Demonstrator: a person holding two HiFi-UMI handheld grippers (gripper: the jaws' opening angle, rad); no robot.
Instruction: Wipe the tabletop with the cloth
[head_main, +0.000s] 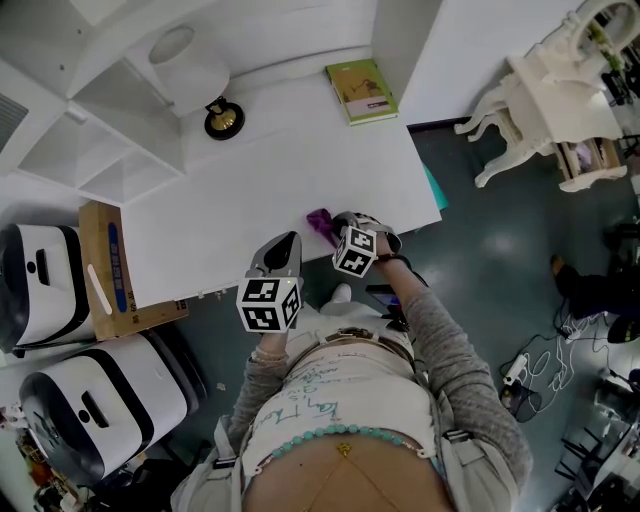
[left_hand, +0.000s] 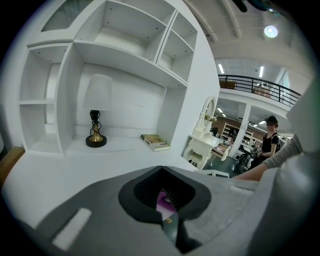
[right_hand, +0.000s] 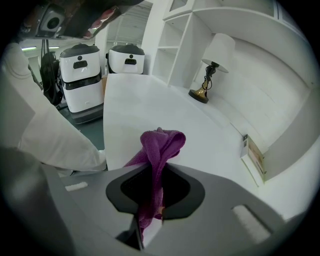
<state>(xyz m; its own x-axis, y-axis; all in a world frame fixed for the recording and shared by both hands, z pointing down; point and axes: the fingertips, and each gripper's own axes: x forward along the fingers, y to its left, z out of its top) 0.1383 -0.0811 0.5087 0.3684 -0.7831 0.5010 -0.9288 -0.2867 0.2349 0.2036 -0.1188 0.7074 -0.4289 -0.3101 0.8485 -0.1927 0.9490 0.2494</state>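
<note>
Two tongs showing | right tongs (right_hand: 146, 216) clamping the bunched purple cloth (right_hand: 161, 144) at the near edge of the white table (head_main: 250, 185) | left tongs (left_hand: 169, 221) sitting closed, holding nothing | step: cloth gripped, wiping seemingly just starting | next: pressing cloth flat, sweeping across the table.

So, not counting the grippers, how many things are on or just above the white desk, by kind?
Lamp: 1
Book: 1
Cloth: 1, held in the right gripper
Total: 3
</note>
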